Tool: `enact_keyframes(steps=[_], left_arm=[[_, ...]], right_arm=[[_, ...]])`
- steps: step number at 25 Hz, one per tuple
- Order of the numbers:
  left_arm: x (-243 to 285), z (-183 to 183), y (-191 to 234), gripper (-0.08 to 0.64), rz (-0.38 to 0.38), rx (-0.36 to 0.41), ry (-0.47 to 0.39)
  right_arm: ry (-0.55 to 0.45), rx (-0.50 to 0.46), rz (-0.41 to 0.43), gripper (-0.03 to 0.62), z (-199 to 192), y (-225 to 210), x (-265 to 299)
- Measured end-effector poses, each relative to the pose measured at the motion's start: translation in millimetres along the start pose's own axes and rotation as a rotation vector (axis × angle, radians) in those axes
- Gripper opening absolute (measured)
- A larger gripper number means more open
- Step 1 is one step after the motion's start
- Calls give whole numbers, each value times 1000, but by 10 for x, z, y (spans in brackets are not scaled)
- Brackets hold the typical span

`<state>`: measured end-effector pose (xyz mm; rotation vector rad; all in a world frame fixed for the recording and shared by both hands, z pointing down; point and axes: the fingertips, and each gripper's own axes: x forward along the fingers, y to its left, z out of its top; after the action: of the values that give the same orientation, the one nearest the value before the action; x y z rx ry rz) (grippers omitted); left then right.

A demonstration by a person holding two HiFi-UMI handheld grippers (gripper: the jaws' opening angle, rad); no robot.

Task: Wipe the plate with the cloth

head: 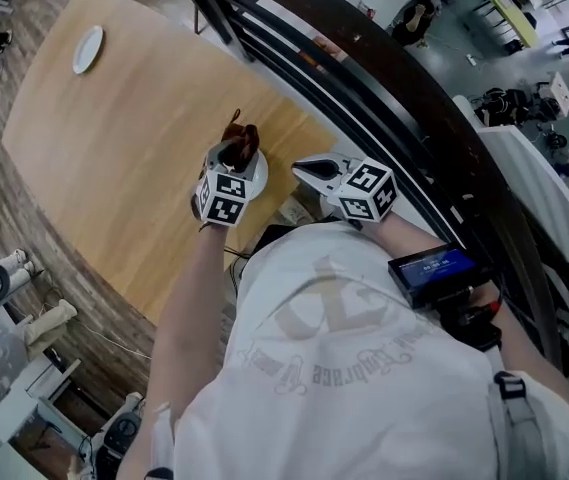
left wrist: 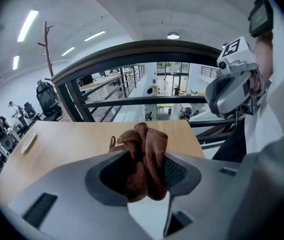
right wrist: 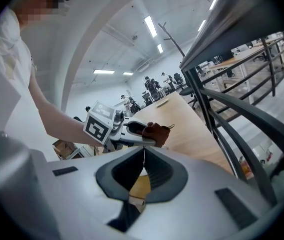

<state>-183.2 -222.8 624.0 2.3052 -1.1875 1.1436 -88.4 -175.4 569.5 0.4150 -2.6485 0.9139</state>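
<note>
Starting at the left, the plate is seen lying flat near the far left edge of the wooden table, with nothing on it or beside it. It is well apart from both tools. In the left gripper view the same plate is shown as a thin pale sliver off to the left, while the jaws are aimed at the middle of the table.

Nearer the centre, the left gripper is held above the near part of the table. Its jaws are clamped on the bunched brown cloth, which is pinched upright between them, its folds standing clear above the tips.

Further right, the right gripper is held just beside the left one, close to the dark railing. Its jaws are pressed together with nothing between them.

The coming move is judged to turn on one relation: the plate lies ahead and to the left of the cloth, on the left gripper's side. A long reach forward and leftward would be needed before any wiping, and the plate is not yet steadied by anything.
</note>
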Motion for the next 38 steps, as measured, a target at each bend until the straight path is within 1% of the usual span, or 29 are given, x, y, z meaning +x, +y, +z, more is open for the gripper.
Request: enact_keyframes(steps=[4, 16, 24, 28, 38], left_arm=[[-122, -162, 47, 169, 26, -1, 53], [-633, -747, 162, 169, 112, -49, 151], [-840, -1004, 219, 169, 140, -43, 228], [-777, -966, 202, 169, 124, -39, 227], [-414, -559, 14, 169, 32, 14, 172]], right_arm=[[1, -3, 22, 14, 3, 51, 46], [8, 0, 82, 14, -2, 189, 142], [5, 3, 111, 14, 76, 232, 179], [3, 20, 102, 14, 48, 193, 167], [-16, 51, 69, 14, 28, 95, 118]])
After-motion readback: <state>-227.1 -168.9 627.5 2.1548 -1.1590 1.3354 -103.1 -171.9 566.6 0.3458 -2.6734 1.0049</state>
